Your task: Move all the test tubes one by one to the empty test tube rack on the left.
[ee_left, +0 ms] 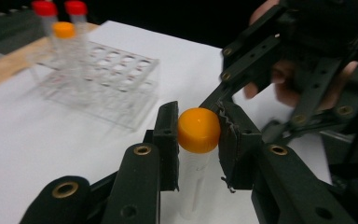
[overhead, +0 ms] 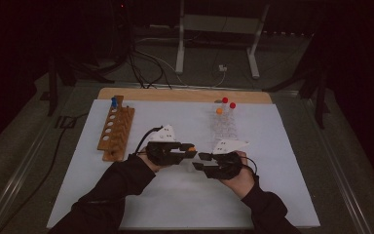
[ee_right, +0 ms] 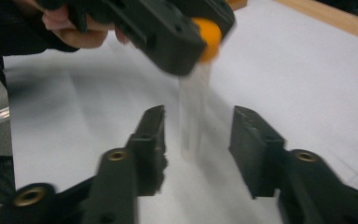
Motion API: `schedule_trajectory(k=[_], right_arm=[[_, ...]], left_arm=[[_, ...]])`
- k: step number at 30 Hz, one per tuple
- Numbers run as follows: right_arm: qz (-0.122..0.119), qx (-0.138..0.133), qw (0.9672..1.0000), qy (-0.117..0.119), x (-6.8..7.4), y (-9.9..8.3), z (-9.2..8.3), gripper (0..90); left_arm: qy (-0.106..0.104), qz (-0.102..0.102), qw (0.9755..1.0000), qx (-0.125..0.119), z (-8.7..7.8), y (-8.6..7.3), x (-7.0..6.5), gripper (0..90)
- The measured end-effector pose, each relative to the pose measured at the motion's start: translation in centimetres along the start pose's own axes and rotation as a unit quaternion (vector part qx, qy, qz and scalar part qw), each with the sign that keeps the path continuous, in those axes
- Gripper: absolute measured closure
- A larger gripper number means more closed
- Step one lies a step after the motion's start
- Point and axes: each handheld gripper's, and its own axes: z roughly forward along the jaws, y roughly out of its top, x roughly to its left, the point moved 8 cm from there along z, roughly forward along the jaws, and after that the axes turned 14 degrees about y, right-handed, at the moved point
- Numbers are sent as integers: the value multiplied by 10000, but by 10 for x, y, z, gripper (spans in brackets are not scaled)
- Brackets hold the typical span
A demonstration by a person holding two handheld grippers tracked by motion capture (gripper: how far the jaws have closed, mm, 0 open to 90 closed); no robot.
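Note:
A clear tube [ee_left: 195,182] with an orange cap [ee_left: 199,129] hangs upright over the white mat. My left gripper [ee_left: 199,140] is shut on the cap, one pad on each side. In the high view the left gripper [overhead: 191,148] holds it at the table's middle, facing my right gripper [overhead: 202,158]. In the right gripper view the tube's [ee_right: 195,107] lower end hangs in the gap of the right gripper [ee_right: 198,135]. Its jaws stand open and neither pad touches the tube.
A clear plastic rack [overhead: 224,127] stands at the back right with two red-capped tubes [overhead: 225,100] and an orange-capped one [overhead: 219,111]. A wooden rack [overhead: 117,129] at the back left holds a blue-capped tube [overhead: 114,102]. The white mat [overhead: 175,195] covers the table.

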Motion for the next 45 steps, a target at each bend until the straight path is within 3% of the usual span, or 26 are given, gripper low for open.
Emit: schedule_trajectory(k=[9,18,32,41,45], right_arm=[[96,-365,9993,-70,1,9,-7,199],[87,-505,9987,0,2,12,-9,29],[81,-634,9979,61,2,13,-14,10],[51,-651,9979,47,2,13,-14,11],[31,-722,9974,34,2,14,-16,11]], left_arm=[[627,-37,9980,-109,-36,7,44,718],[1372,-243,9902,-140,-74,7,96,718],[2249,-532,9728,-153,-116,-1,158,718],[2820,-639,9572,-128,-134,-5,194,718],[2946,-742,9527,-128,-136,-8,207,718]])
